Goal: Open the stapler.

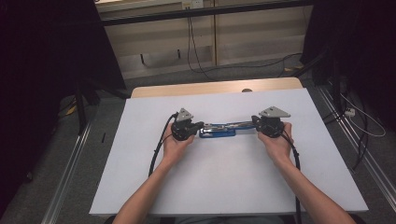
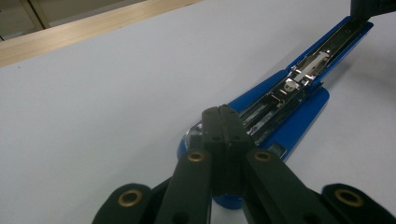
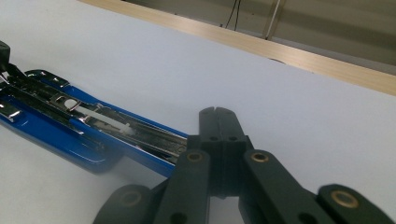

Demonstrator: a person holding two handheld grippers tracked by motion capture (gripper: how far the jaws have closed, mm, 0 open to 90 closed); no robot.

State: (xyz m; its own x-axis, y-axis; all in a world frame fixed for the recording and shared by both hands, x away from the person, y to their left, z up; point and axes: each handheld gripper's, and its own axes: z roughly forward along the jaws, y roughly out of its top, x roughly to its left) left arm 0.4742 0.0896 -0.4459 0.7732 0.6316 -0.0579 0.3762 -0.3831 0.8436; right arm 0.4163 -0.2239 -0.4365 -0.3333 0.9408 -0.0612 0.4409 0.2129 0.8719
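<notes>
Two forearms reach in from the near edge of a white table (image 1: 140, 186). Each gripper, left (image 1: 200, 125) and right (image 1: 256, 122), is fully shut, tips resting on opposite ends of a blue stapler (image 1: 217, 132) at mid-table, holding nothing. The stapler lies swung open, its magazine exposed; reloading or closing likely remains.

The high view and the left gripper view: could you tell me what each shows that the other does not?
High view alone: both of the person's hands, the right gripper at the stapler's other end, the floor and cables beyond the table. Left gripper view alone: the metal staple channel inside the opened blue stapler, seen close. Both: the stapler, the shut left gripper and the white tabletop.
</notes>
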